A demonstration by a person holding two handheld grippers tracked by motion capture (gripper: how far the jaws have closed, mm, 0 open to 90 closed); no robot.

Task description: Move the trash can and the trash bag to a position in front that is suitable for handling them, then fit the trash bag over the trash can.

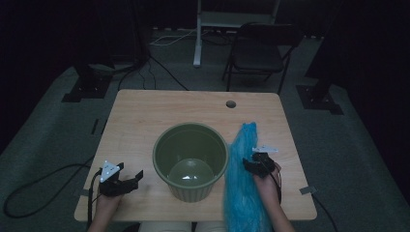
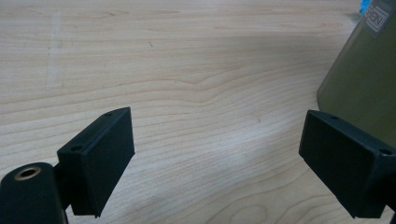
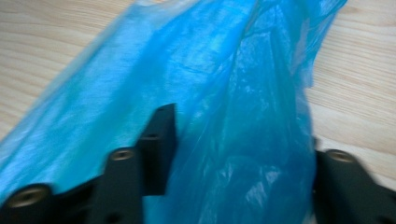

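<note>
While your right gripper (image 1: 259, 163) has a fold of the blue plastic bag (image 3: 219, 93) between its half-closed jaws, just right of the green pot (image 1: 190, 159), you're at the pick-up; next, pinch firmly. Crinkled, translucent film. Your left gripper (image 1: 126, 181) waits open left of the pot.

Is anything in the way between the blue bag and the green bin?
Nothing visible is. The blue bag lies on the table right beside the green bin, with the right gripper on it. The bin's top is open.
</note>
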